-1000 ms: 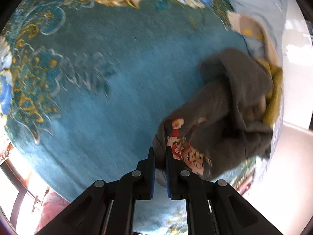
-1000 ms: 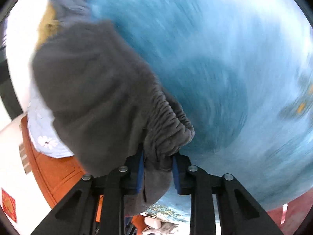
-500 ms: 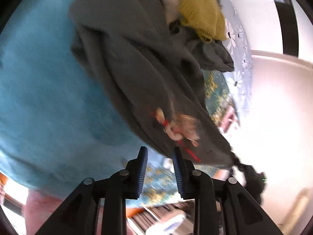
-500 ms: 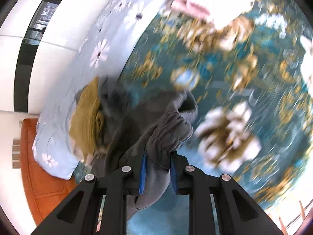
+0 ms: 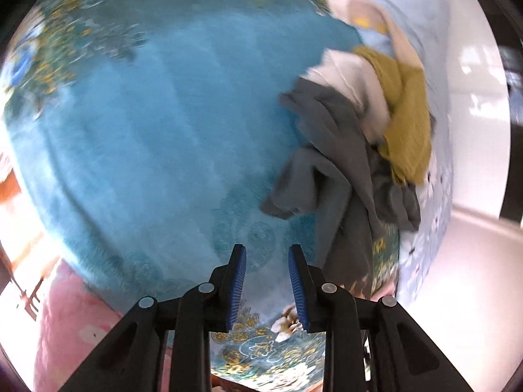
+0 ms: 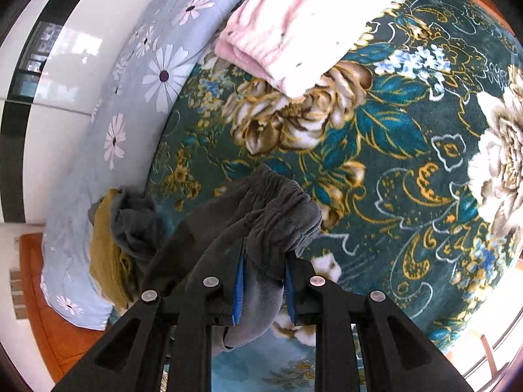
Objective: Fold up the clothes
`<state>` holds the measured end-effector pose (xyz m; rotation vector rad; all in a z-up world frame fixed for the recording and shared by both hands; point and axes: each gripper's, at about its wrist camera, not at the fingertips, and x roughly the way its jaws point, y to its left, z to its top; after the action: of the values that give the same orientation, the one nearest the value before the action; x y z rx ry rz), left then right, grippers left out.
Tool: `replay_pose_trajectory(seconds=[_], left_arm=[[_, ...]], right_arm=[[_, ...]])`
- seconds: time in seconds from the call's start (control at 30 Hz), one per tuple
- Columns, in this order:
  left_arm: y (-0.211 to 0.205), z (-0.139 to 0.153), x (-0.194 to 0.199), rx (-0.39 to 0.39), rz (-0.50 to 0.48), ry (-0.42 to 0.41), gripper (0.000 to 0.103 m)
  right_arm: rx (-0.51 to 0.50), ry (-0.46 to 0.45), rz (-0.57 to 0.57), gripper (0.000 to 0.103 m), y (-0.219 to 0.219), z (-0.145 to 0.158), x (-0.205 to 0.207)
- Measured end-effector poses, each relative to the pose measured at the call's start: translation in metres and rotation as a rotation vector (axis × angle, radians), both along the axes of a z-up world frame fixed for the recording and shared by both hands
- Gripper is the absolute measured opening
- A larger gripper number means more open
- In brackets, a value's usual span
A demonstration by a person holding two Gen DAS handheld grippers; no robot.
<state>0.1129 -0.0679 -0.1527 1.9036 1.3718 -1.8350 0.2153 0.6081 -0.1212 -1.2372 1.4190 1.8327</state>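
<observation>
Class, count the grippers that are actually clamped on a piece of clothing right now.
1. The right gripper is shut on the grey garment, at its gathered waistband. The left gripper is open and holds nothing, above the teal blanket.

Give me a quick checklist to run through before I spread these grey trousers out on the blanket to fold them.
1. Right gripper clamped on the grey trousers at the gathered waistband: ok.
2. Left gripper holding a second point: not ok, it is open with nothing between its fingers.
3. Trousers free of the pile: not ok, the grey cloth still runs back beside the mustard garment.
4. Bare stretch of blue blanket ahead of the left gripper: ok.
5. Folded pink garment apart from the trousers: ok.
6. Where the trouser legs end: cannot tell.
</observation>
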Motion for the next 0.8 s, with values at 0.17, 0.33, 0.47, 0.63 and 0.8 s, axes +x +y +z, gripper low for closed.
replay_pose_trajectory(seconds=[0.17, 0.33, 0.47, 0.63, 0.8], left_arm=[[0.001, 0.007, 0.007, -0.014, 0.001, 0.009, 0.035], [0.007, -0.001, 0.007, 0.043, 0.030, 0.001, 0.044], [0.011, -0.034, -0.003, 0.188, 0.179, -0.038, 0.046], [0.025, -0.078, -0.022, 0.346, 0.365, -0.097, 0.049], [0.047, -0.114, -0.038, 0.441, 0.514, -0.163, 0.052]], right_arm=[[0.033, 0.004, 0.008, 0.021, 0.016, 0.005, -0.009], [0.039, -0.015, 0.037, 0.022, 0.002, 0.007, -0.011], [0.039, -0.028, 0.041, 0.022, -0.007, 0.016, -0.007], [0.057, -0.067, 0.051, 0.022, -0.021, 0.029, -0.006], [0.071, -0.101, 0.067, 0.022, -0.028, 0.038, -0.013]])
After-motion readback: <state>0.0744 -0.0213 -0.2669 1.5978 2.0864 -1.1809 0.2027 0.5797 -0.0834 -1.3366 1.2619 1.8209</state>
